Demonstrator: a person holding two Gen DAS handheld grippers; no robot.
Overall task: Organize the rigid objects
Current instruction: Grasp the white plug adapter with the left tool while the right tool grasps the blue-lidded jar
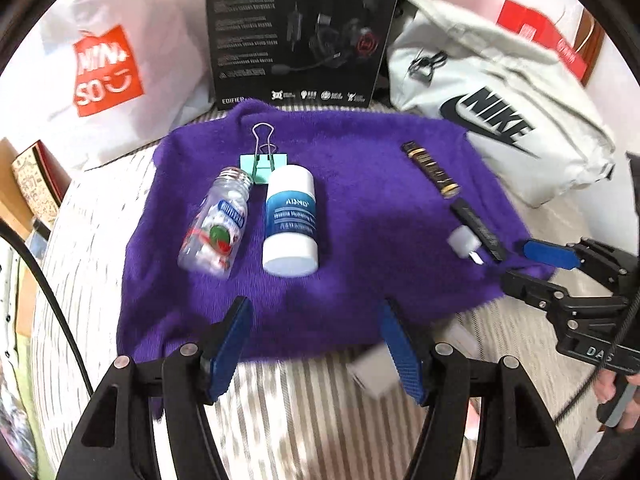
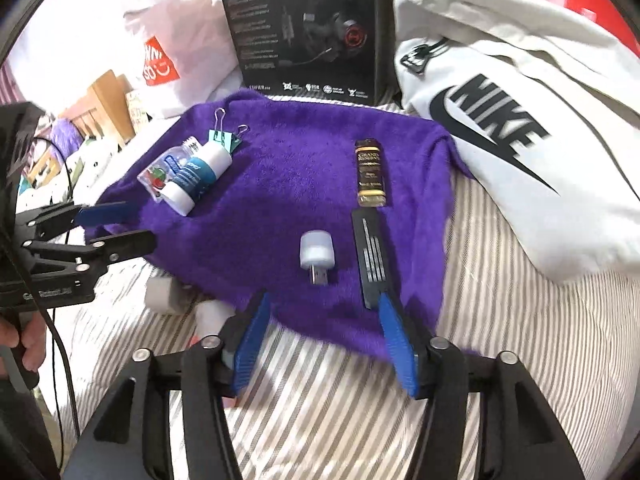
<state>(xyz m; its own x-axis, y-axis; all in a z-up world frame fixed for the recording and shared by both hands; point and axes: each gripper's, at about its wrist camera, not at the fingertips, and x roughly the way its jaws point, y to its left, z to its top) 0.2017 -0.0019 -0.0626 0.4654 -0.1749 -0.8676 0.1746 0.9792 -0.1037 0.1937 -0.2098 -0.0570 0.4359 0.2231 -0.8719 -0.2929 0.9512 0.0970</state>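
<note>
I see the striped bed cover (image 2: 500, 320) under everything, hemmed at the back by one headset box (image 1: 300, 28), one Nike bag (image 2: 520, 120) and one Miniso bag (image 1: 112, 68). One purple towel (image 1: 360, 184) lies on it, its middle bare between two clusters, its near edge just ahead of my fingers. On the left cluster I count one white tube (image 1: 291, 222), one clear bottle (image 1: 216, 228) just beside it and one binder clip (image 1: 262, 160) behind. On the right: one black strip (image 2: 372, 256), one brown miniature bottle (image 2: 370, 174), one USB plug (image 2: 315, 254). My left gripper (image 1: 316, 356) and right gripper (image 2: 324, 344) both gape wide, holding nothing.
</note>
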